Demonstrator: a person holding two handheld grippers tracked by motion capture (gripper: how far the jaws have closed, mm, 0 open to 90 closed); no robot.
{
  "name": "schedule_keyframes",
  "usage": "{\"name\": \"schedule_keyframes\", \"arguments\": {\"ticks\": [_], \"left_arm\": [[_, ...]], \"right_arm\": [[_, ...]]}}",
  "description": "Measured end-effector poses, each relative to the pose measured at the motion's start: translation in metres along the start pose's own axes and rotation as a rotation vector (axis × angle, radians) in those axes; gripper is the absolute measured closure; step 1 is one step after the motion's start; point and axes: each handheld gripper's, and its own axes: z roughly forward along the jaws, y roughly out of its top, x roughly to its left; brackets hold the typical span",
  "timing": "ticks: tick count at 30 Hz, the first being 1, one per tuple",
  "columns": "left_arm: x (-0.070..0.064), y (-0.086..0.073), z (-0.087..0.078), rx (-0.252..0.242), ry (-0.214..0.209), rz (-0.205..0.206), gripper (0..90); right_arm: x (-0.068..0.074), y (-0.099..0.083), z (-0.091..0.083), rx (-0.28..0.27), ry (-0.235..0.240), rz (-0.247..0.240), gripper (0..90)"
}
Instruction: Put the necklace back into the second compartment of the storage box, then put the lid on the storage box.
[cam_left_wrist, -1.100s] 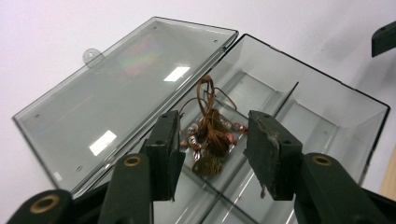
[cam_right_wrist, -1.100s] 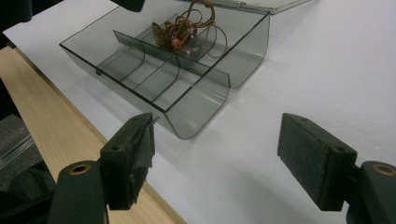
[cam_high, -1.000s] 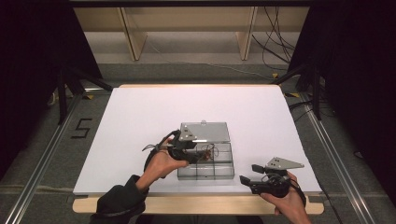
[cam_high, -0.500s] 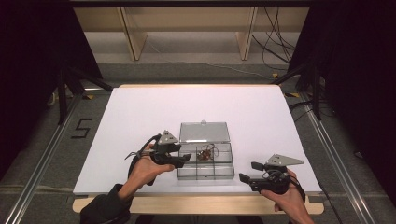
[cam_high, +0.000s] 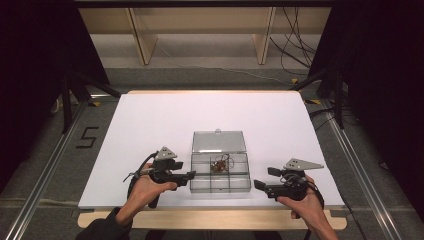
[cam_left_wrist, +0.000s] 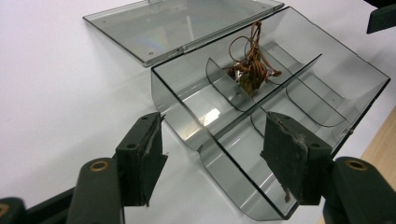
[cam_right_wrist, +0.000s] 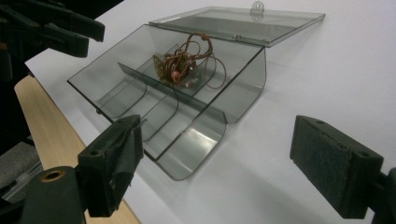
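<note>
A clear smoky plastic compartment box (cam_high: 242, 185) lies near the table's front edge, its lid (cam_high: 218, 141) folded flat behind it. A brown tangle of cord with small beads (cam_high: 219, 164) rests in the middle back compartment. My left gripper (cam_high: 191, 174) is at the box's left end, open, its tips just short of the wall. In the left gripper view the box's near corner (cam_left_wrist: 177, 98) lies between the spread pads (cam_left_wrist: 144, 158), with the tangle (cam_left_wrist: 250, 70) beyond. My right gripper (cam_high: 262, 178) stands open just right of the box. Its view shows the box (cam_right_wrist: 243, 88), tangle (cam_right_wrist: 182, 63) and lid (cam_right_wrist: 243, 21).
The white table top (cam_high: 150, 125) has free room on all sides of the box. A wooden strip (cam_high: 210, 219) runs along the front edge. Metal rails and shelving stand beyond the table. The left gripper's jaws (cam_right_wrist: 51, 28) show at the top left of the right gripper view.
My left gripper has drawn back from above the box to its left end, leaving the tangle in the compartment. The right gripper has barely moved.
</note>
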Motion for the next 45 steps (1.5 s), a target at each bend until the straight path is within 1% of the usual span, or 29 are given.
{"name": "schedule_keyframes", "arguments": {"ticks": [1,3,5,7,8,10,11,12,15,16,17,20,21,22,23,25,27,28,29,30,31,34,36,37,38,40,41,44,45], "left_arm": [[0.0,-0.001,0.0,0.004,0.0,0.002,37.2],[0.0,-0.001,-0.001,0.0,-0.011,-0.01,37.1],[-0.002,-0.002,-0.001,-0.018,-0.015,-0.029,37.2],[-0.002,-0.002,-0.002,0.004,-0.013,-0.003,37.3],[-0.004,-0.003,-0.001,-0.005,-0.011,-0.018,37.3],[-0.004,-0.003,-0.001,0.011,-0.016,-0.001,37.2],[-0.004,-0.004,0.0,0.014,-0.016,-0.004,37.2],[-0.005,-0.004,0.001,0.008,-0.009,-0.013,37.1],[-0.005,-0.005,0.002,0.017,-0.019,-0.008,37.2],[-0.005,-0.005,0.003,0.014,-0.007,-0.008,37.3],[-0.005,-0.006,0.003,0.022,-0.015,-0.012,37.5],[-0.006,-0.006,0.004,0.028,-0.02,-0.003,38.0],[-0.006,-0.006,0.004,0.031,-0.024,-0.002,38.2],[-0.007,-0.006,0.005,0.023,-0.022,-0.011,38.4],[-0.006,-0.007,0.006,0.025,-0.015,-0.011,38.5],[-0.006,-0.007,0.005,0.035,-0.026,0.0,39.0],[-0.006,-0.007,0.005,0.034,-0.029,-0.005,39.8],[-0.007,-0.008,0.006,0.025,-0.021,-0.017,40.0],[-0.008,-0.008,0.006,0.027,-0.028,-0.021,40.1],[-0.008,-0.008,0.005,0.03,-0.024,-0.005,40.1],[-0.008,-0.008,0.005,0.035,-0.028,-0.006,40.1],[-0.009,-0.009,0.006,0.039,-0.029,-0.002,40.4],[-0.01,-0.01,0.007,0.035,-0.021,-0.01,40.8],[-0.01,-0.011,0.007,0.04,-0.024,0.004,40.9],[-0.01,-0.011,0.008,0.042,-0.025,-0.003,41.0],[-0.009,-0.012,0.009,0.055,-0.029,0.009,42.0],[-0.01,-0.013,0.01,0.048,-0.03,0.004,43.3],[-0.011,-0.015,0.013,0.061,-0.037,0.024,48.6],[-0.011,-0.015,0.013,0.067,-0.038,0.029,49.5]], "right_arm": [[-0.002,0.001,-0.001,0.002,-0.007,-0.024,18.2],[-0.003,0.003,0.001,-0.009,-0.003,-0.013,18.2],[-0.006,0.005,0.002,-0.015,0.001,-0.029,18.2],[-0.008,0.007,0.004,-0.007,-0.003,-0.026,18.4],[-0.009,0.007,0.005,-0.01,-0.013,-0.029,18.7],[-0.01,0.008,0.006,-0.006,-0.016,0.0,19.1],[-0.014,0.009,0.007,-0.018,-0.024,-0.04,19.0],[-0.014,0.01,0.007,-0.009,-0.018,-0.013,19.0],[-0.016,0.013,0.008,-0.014,-0.015,-0.016,19.0],[-0.013,0.014,0.006,0.011,-0.026,0.032,19.0],[-0.018,0.016,0.008,-0.014,-0.028,-0.029,19.0],[-0.018,0.016,0.012,-0.012,-0.009,0.013,18.8],[-0.02,0.018,0.012,-0.012,-0.02,-0.011,18.7],[-0.021,0.018,0.014,-0.01,-0.005,-0.01,18.7],[-0.022,0.019,0.014,-0.011,-0.015,-0.021,18.6],[-0.02,0.021,0.016,0.004,-0.012,0.019,18.6],[-0.02,0.023,0.017,0.008,-0.015,0.013,18.6],[-0.023,0.024,0.019,-0.009,-0.019,-0.023,18.6],[-0.023,0.024,0.02,-0.002,-0.013,-0.014,18.6],[-0.02,0.025,0.021,-0.003,-0.008,0.012,18.6],[-0.023,0.026,0.022,0.005,-0.011,-0.02,18.6],[-0.021,0.028,0.024,0.018,0.0,0.011,18.4],[-0.024,0.029,0.026,0.013,-0.015,-0.021,18.2],[-0.024,0.03,0.028,0.02,0.007,0.003,18.1],[-0.022,0.03,0.029,0.018,0.004,0.033,18.1],[-0.022,0.032,0.03,0.045,-0.004,0.03,18.1],[-0.026,0.032,0.032,0.021,0.002,-0.003,18.1],[-0.026,0.033,0.036,0.038,0.011,0.03,17.9],[-0.028,0.034,0.038,0.039,0.0,0.012,17.7]]}}
